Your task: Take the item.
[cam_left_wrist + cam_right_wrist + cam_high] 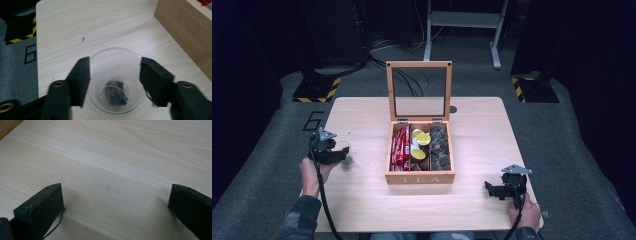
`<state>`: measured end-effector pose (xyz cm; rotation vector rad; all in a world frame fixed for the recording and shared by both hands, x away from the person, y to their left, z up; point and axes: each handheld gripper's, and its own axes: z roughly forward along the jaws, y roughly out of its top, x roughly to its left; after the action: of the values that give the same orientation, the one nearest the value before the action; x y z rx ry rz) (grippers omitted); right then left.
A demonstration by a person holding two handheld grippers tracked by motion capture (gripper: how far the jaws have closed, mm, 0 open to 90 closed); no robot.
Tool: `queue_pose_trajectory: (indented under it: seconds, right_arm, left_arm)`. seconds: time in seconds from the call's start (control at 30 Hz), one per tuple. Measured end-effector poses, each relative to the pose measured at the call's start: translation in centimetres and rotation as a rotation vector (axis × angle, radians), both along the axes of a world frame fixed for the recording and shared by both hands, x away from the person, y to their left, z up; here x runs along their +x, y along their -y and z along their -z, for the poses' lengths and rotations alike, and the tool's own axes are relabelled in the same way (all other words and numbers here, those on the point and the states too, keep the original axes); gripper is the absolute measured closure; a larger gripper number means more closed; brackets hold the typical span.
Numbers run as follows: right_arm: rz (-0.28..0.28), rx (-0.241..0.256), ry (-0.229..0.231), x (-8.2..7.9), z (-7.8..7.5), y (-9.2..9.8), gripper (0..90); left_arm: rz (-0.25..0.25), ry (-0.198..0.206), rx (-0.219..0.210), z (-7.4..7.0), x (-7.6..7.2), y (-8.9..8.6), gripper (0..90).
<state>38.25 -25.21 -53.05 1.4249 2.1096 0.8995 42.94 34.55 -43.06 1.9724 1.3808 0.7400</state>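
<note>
I hold my left gripper (114, 75) clamped on the clear cup (115, 80) with a tea bag (114, 93) left of the tea box (420, 150), my right gripper (115, 202) apart over the table (120, 157)

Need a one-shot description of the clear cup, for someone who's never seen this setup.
Start at the open wooden tea box in the middle of the table, then look to its left. The clear plastic cup stands there between the jaws of the left gripper. It is the one see-through thing, with a dark tea bag at its bottom.
</note>
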Motion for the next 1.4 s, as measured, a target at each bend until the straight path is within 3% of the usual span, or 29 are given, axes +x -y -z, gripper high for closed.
queue_pose_trajectory:
  seconds: [0.13, 0.43, 0.77, 1.03, 1.1, 1.4]
  right_arm:
    - [-0.001, 0.000, -0.001, 0.0, 0.0, 0.0, 0.0]
    - [0.000, 0.000, 0.001, 0.0, 0.0, 0.0, 0.0]
    - [0.000, -0.001, 0.000, 0.0, 0.0, 0.0, 0.0]
    - [0.001, 0.000, 0.001, 0.0, 0.0, 0.0, 0.0]
    - [0.000, 0.000, 0.001, 0.0, 0.0, 0.0, 0.0]
    - [0.000, 0.000, 0.000, 0.0, 0.0, 0.0, 0.0]
  left_arm:
    - [0.002, 0.012, -0.001, -0.5, -0.4, 0.1, 22.9]
    - [0.001, 0.047, -0.016, -1.5, -1.8, 0.3, 7.4]
    - [-0.008, 0.082, -0.020, -2.0, -3.9, -0.2, 1.6]
    - [-0.008, 0.080, -0.012, -2.1, -5.6, -0.9, 0.2]
    - [-0.017, 0.094, -0.016, -1.9, -5.9, -1.1, 0.1]
    - [-0.034, 0.076, -0.029, -0.4, -7.2, -2.2, 0.0]
